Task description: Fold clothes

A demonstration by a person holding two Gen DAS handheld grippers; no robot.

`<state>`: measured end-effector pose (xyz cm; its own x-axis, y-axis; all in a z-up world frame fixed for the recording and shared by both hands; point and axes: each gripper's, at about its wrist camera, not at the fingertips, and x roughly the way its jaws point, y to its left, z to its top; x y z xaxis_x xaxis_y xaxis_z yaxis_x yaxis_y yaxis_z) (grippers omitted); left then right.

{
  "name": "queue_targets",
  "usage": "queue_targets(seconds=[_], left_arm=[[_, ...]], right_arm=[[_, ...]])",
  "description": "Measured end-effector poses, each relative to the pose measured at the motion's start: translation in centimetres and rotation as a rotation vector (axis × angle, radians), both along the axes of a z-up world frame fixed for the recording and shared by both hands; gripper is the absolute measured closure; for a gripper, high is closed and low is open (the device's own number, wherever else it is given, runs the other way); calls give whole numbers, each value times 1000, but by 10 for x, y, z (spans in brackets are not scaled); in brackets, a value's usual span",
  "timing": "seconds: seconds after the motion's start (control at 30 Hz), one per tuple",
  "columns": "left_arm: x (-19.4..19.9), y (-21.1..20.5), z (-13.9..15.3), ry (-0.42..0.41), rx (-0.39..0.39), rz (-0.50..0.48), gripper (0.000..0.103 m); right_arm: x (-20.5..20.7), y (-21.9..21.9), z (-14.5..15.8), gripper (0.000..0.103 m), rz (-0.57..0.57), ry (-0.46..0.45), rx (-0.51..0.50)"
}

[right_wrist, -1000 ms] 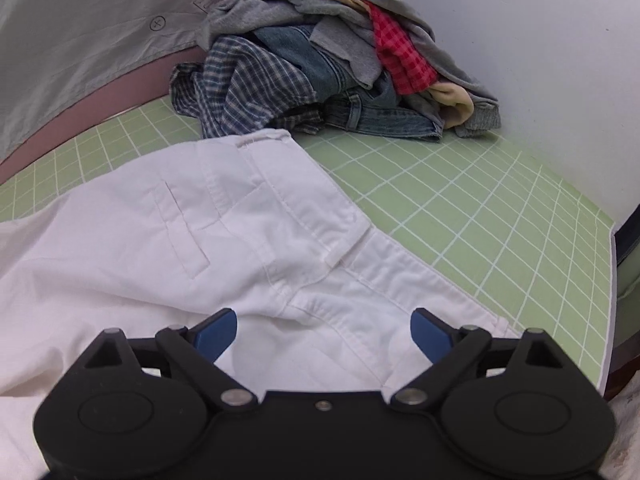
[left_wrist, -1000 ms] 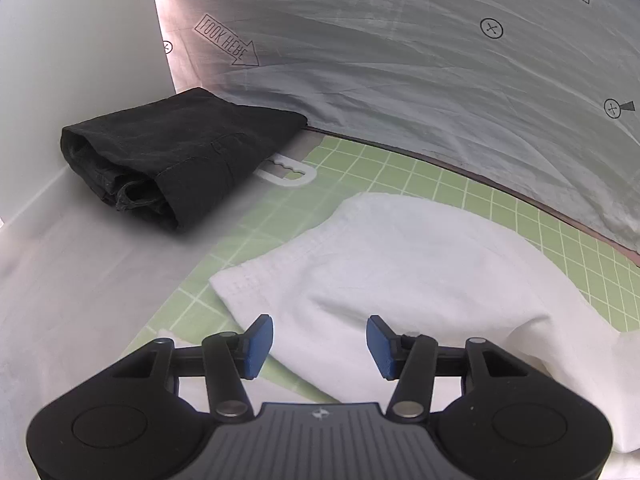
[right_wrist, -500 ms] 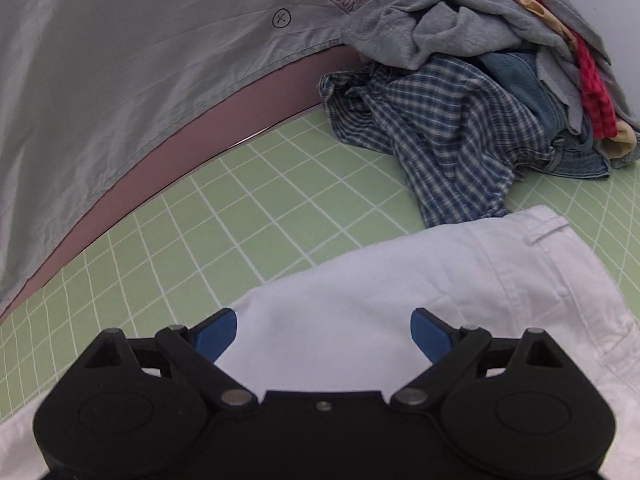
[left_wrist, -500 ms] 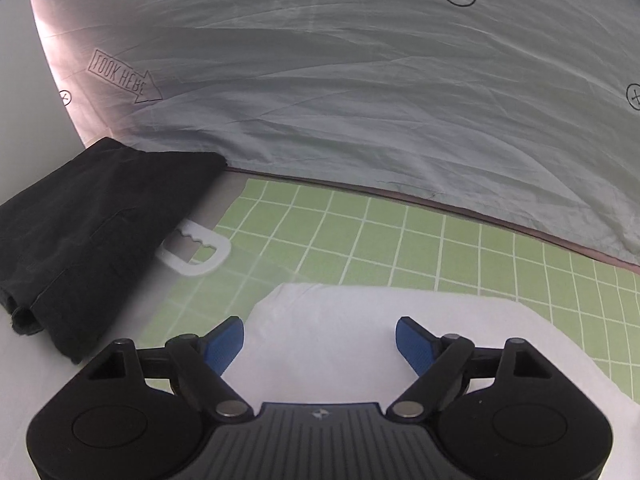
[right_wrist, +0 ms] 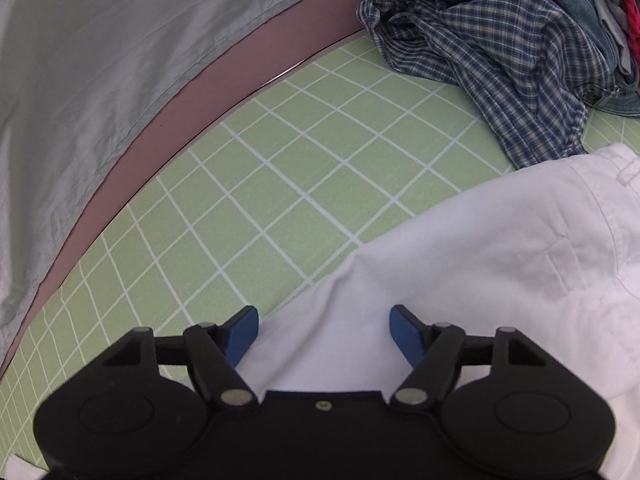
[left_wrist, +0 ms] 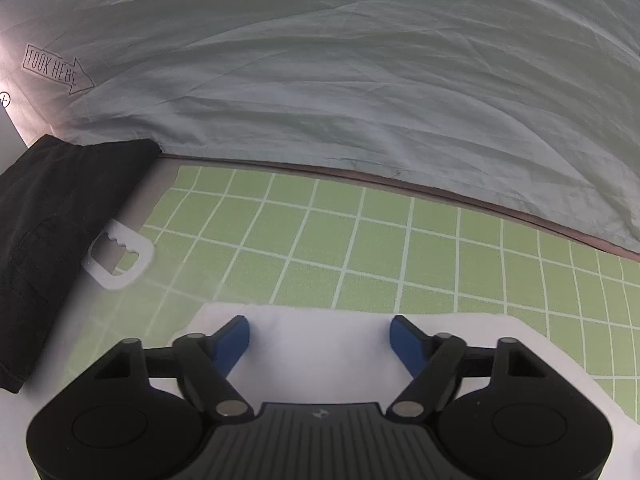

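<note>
Now both my grippers hang over the far edge of the white trousers spread on the green grid mat on the worktop. My left gripper and right gripper have jaws closing, half wide, white cloth between them, not yet pinched. Folded black garment lies far left; the clothes pile far right
</note>
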<state>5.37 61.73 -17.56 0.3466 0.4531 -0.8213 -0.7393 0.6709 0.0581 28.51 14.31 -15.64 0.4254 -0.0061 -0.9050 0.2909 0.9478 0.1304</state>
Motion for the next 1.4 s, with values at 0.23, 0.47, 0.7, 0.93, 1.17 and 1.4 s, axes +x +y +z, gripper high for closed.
queue_targets(seconds=[0.23,0.47,0.7,0.93,1.17,1.4], left_arm=[[-34,-12,17,-75,19,58,100],[-109,-47,28,-87,11,109,100],[-147,-86,6,-32,-51,78,101],[-149,-78,25,-89,-62,79,95],[-128,-27,59,-230,23,137,82],[-91,41,57,-222,35,252,75]], right_arm=[[-24,-22,8,101,29,-66,92],[-83,-48,25,101,61,-112,31],[-115,-68,0,101,86,-62,-43],[-113,-59,-1,101,130,-57,-100],[-113,-60,-1,100,136,-59,-99],[-114,-61,0,100,144,-61,-105]])
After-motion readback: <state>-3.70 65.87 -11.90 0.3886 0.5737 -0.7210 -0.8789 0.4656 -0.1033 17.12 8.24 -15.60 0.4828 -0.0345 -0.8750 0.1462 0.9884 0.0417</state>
